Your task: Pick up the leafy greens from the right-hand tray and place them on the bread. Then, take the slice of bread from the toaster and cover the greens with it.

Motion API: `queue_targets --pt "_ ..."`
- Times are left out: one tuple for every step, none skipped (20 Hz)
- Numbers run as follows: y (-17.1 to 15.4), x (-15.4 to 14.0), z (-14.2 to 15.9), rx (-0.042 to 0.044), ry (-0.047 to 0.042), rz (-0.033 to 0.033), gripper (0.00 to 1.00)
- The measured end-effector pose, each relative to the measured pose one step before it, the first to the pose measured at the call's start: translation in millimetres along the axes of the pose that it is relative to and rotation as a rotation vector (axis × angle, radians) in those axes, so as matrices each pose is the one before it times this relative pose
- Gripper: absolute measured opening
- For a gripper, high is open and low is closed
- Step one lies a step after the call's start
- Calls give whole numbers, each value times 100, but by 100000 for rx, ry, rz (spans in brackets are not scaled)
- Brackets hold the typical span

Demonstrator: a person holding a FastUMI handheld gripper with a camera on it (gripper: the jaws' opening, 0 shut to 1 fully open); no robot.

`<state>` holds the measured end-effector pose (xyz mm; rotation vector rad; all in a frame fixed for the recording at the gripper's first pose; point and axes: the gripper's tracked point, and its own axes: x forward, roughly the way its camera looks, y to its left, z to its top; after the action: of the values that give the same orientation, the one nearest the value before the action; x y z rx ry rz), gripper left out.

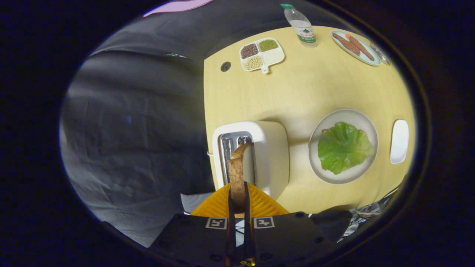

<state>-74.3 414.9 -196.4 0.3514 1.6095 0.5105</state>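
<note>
My gripper (238, 189) is shut on a slice of bread (237, 172), held edge-on and upright between both fingers. The slice hangs over the white toaster (272, 154), with its far corner above the right slot. To the right of the toaster stands a round white plate (326, 174). On it lies a green lettuce leaf (343, 147), covering another bread slice whose brown edges peek out at the leaf's far side.
An empty small white tray (399, 141) lies right of the plate. At the table's far side are a sectioned dish of beans (274, 57), a plastic water bottle (302, 26) and a plate with sausages (371, 59). The table edge runs just left of the toaster.
</note>
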Motion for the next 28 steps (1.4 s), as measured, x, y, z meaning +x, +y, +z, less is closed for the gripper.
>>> queue_targets --pt "208 -990 27 235 -652 2605 12" --pt "310 -918 -43 -145 -761 3021 12" --pt "56 -959 45 -1864 -1135 2906 12" --pt "-278 -1016 94 -2745 -1273 2390 12" --pt "-601 -950 135 -1875 -2134 1965 12" --pt "-489 -862 194 -346 -1432 3112 12" --pt "-368 -850 44 871 -1954 3482 11" --pt "-496 -757 216 1297 -1753 3437 11" --pt "-622 -745 288 858 -1922 3228 11" --pt "-980 -685 251 -854 -1813 981 11" --pt "-1695 -771 253 -2003 -1028 -663 11" --pt "-1447 -603 189 -2456 -742 -509 11" --pt "-1478 -529 60 -1982 -181 -629 11" --pt "-1430 -266 7 -891 -477 -101 12" --pt "-1362 -121 -161 27 -39 -344 12" --pt "-1465 143 -88 18 -4 -890 12" --pt "-1616 189 -119 -359 428 -1437 12" --pt "-1389 497 -101 -233 691 -623 12" --pt "-1039 576 -292 269 450 -358 12" --pt "-852 862 -273 1269 1571 1054 11" --pt "-659 813 -515 1524 2632 1442 12" --pt "-736 688 -379 925 2275 749 11" --pt "-825 699 -360 -510 2316 -424 12" --pt "-838 796 -75 -1094 1597 -1264 12" --pt "-655 496 98 -758 1154 -1042 12" --pt "-487 491 301 85 641 -66 12" --pt "-345 358 364 660 -211 -357 12" --pt "-663 335 314 248 -9 -1119 12"
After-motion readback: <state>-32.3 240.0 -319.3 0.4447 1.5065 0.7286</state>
